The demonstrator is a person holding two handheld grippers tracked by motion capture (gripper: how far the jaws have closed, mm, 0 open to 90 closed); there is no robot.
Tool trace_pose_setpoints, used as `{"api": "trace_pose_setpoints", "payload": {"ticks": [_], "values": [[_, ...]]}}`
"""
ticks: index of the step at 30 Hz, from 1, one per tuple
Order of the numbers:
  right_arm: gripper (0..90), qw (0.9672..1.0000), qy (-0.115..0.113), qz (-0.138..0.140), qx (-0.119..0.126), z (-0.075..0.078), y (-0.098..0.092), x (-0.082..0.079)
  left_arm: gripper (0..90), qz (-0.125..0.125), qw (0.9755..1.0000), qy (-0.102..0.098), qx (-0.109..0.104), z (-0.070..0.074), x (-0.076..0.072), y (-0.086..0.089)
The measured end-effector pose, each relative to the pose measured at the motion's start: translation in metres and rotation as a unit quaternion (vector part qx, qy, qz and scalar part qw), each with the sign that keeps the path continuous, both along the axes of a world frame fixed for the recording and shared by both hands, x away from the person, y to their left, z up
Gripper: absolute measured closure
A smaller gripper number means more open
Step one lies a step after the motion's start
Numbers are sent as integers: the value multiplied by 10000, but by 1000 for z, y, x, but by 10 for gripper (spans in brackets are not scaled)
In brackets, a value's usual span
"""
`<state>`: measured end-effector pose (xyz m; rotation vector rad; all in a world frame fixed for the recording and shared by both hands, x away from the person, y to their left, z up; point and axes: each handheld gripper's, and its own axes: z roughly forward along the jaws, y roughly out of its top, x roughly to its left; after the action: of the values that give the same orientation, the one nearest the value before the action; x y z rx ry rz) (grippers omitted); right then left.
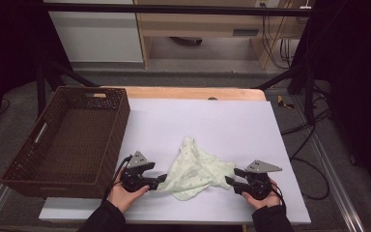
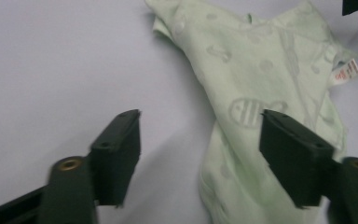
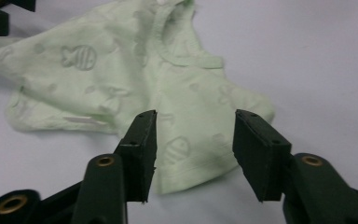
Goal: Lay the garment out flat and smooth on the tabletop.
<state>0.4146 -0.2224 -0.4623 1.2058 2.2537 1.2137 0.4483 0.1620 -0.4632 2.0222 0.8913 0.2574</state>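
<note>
- Nearest the person, the left gripper [image 1: 160, 180] and right gripper [image 1: 228, 181] rest low on the white tabletop [image 1: 241, 121], jaws spread apart and clamped on nothing.
- Between them lies the pale green baby garment [image 1: 193, 169], crumpled; a corner sits loose between each gripper's jaws.
- Farther left, a brown wicker basket [image 1: 121, 121] stands beside the garment, well apart.

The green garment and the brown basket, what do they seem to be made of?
The green garment looks like soft knitted cotton, matte: it creases limply and has woven-in fish shapes and a sewn label. The brown basket seems woven wicker or rattan, perhaps plastic imitation: its walls show a plaited texture.
</note>
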Motion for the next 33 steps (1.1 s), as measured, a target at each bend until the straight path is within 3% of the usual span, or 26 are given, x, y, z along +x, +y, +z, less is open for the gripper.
{"api": "trace_pose_setpoints", "payload": {"ticks": [5, 10, 20, 25, 30, 33], "values": [[319, 9994, -197, -278, 1, -3, -3, 9, 134, 31, 9998, -161, -85, 5, 9, -3], [268, 9986, -218, -480, 11, -7, -5, 19, 85, 123, 9994, -281, -180, 11, 16, -5], [456, 9967, -199, -777, -109, -9, -12, 34, 85, 443, 9980, -306, -334, 20, 49, -16], [529, 9968, -105, -776, -146, -12, -12, 38, 172, 541, 9976, -385, -179, 18, 62, -25], [576, 9971, -15, -735, -217, -13, -10, 37, 289, 555, 9979, -336, 88, 10, 75, -39], [610, 9973, 20, -705, -224, -14, -9, 37, 349, 537, 9980, -340, 33, 5, 81, -44]]}}
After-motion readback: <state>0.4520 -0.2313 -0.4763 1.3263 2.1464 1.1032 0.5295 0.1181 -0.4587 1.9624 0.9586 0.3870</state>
